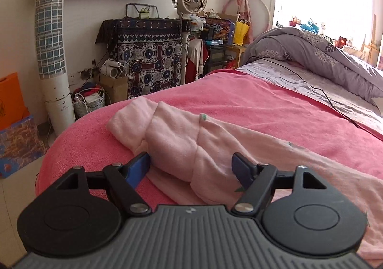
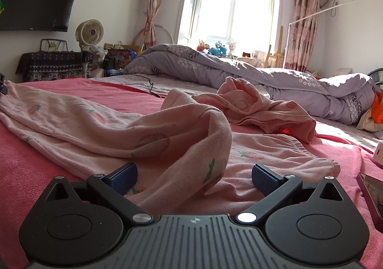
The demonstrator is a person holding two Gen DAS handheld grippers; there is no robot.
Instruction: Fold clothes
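Light pink pyjama trousers (image 2: 79,123) with a strawberry print lie stretched across the pink blanket (image 2: 21,173). In the left wrist view their leg ends (image 1: 167,130) are bunched in thick folds near the bed's corner. My left gripper (image 1: 191,167) is open, its blue pads on either side of those folds without clearly pressing them. In the right wrist view a raised ridge of the trousers (image 2: 210,130) arches up near the waistband. My right gripper (image 2: 195,181) stands open astride the foot of that ridge. A second pink garment (image 2: 253,108) lies crumpled farther back.
A grey-purple quilt (image 2: 239,72) is heaped along the far side of the bed, and a black cable (image 1: 318,92) runs over the sheet. A phone (image 2: 371,197) and a white object (image 2: 379,156) lie at the right. Past the bed's left edge stand a tower fan (image 1: 51,53) and boxes.
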